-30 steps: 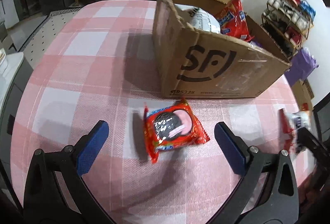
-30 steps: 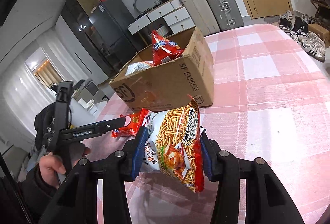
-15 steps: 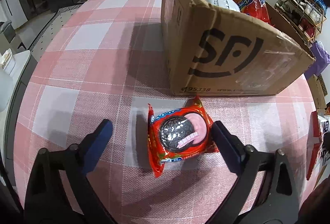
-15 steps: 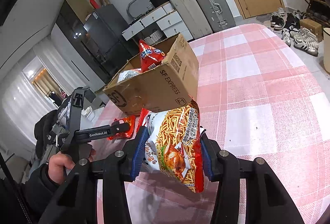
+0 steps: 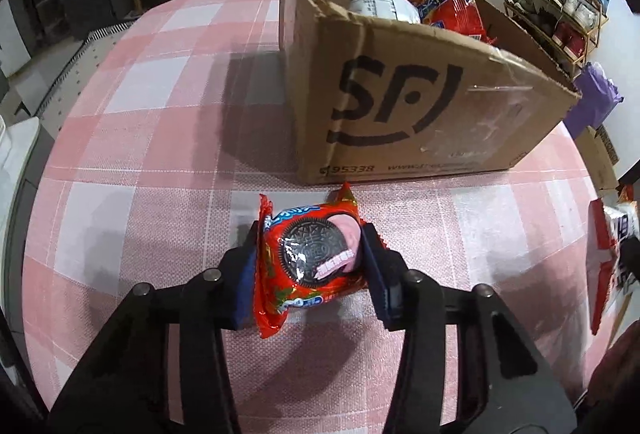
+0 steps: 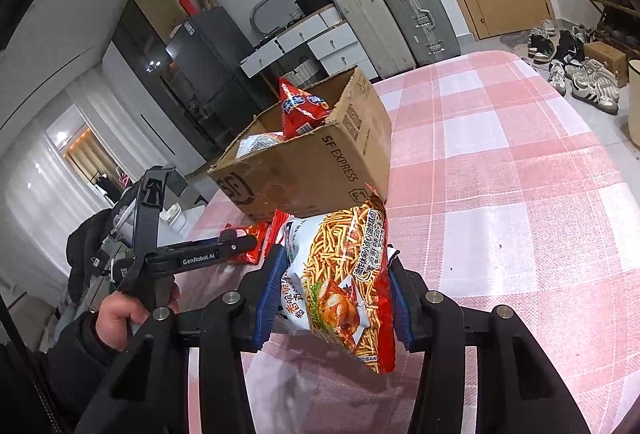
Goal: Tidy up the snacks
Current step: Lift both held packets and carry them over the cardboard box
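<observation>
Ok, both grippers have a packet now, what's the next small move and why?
Probably lift the left gripper straight up: it is shut on the Oreo packet, which appears to lie on the tablecloth just before the cardboard box, whose wall stands higher. The right gripper holds the noodle snack bag.

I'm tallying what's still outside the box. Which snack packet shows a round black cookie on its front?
The red cookie packet, squeezed between the left gripper fingers in front of the brown cardboard box. The right gripper holds a packet printed with fried sticks instead.

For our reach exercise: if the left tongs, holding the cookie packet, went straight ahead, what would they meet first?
Probably the near wall of the cardboard box, just beyond the cookie packet held in the left tongs; exact depth is unclear.
</observation>
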### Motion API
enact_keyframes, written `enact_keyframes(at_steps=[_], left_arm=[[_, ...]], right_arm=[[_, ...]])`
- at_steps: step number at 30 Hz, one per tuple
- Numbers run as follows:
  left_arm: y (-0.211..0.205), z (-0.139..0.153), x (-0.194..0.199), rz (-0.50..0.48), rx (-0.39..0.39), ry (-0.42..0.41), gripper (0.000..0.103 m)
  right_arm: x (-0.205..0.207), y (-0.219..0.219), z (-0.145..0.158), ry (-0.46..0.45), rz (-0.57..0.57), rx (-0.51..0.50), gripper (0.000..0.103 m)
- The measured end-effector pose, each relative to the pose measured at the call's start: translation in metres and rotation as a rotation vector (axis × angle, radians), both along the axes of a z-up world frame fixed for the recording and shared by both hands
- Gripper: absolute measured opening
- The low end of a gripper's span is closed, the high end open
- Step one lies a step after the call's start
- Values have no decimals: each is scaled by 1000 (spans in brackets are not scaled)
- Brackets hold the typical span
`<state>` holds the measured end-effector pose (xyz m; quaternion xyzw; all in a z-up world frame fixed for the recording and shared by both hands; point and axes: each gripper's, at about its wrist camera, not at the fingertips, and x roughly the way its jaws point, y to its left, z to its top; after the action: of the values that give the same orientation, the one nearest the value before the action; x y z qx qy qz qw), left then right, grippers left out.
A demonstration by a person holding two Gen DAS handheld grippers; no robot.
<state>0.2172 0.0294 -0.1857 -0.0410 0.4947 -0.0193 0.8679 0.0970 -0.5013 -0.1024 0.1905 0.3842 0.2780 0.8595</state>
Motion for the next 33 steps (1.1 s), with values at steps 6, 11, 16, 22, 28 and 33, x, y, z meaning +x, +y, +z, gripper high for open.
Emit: enact_keyframes(at_steps=[6,11,16,22,28,33], left_arm=[[1,15,-17,-15,-4,-33,43],[0,32,-32,-27,-20,-71,43],[-2,49,-49,-40,-23,-102,43],[-5,73,-72,-57,-37,-145,43],[0,99,-87,-73,-67,-190,43],[-1,131,-97,-91,-74,-256,43]], right_arm=[[-3,0,7,-16,-2,-3,48],[-9,9,21,-54,12,-14,48],[-13,14,33,-79,19,-20,48],[-19,20,51,-117,26,-34,48],[-19,31,77,-170,42,-53,48],[-13,40,105,-226,59,-55,48]])
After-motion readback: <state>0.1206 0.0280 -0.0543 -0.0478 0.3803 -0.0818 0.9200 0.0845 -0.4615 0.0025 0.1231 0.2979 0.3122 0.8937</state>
